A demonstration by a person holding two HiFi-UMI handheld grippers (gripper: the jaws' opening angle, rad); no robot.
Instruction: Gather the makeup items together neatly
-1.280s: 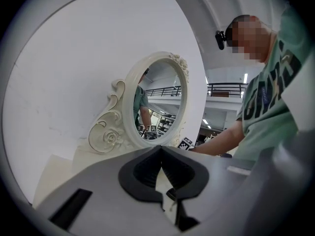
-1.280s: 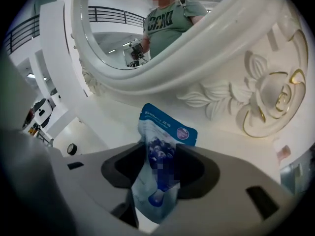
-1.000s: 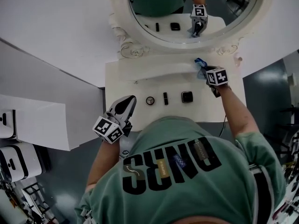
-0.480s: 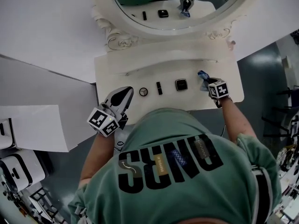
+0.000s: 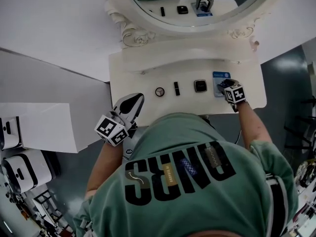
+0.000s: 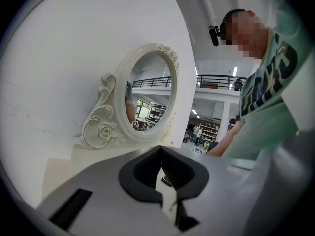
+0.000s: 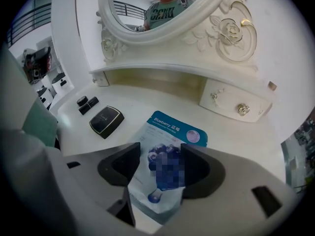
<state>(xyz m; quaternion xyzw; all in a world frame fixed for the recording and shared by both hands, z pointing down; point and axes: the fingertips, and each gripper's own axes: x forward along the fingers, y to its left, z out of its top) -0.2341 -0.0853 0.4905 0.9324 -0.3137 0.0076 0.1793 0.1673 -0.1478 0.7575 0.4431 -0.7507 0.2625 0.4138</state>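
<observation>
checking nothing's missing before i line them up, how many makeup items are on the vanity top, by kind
blue sheet mask packet: 1
black square compact: 1
small black tube: 1
small round case: 1
total: 4

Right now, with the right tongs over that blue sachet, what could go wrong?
1. The right tongs have just been opening, and the blue sachet lies loose between them. Pulling back low could snag it and skew it.
2. The compact sits close beside the sachet, so a sideways swing might knock it out of the row.
</observation>
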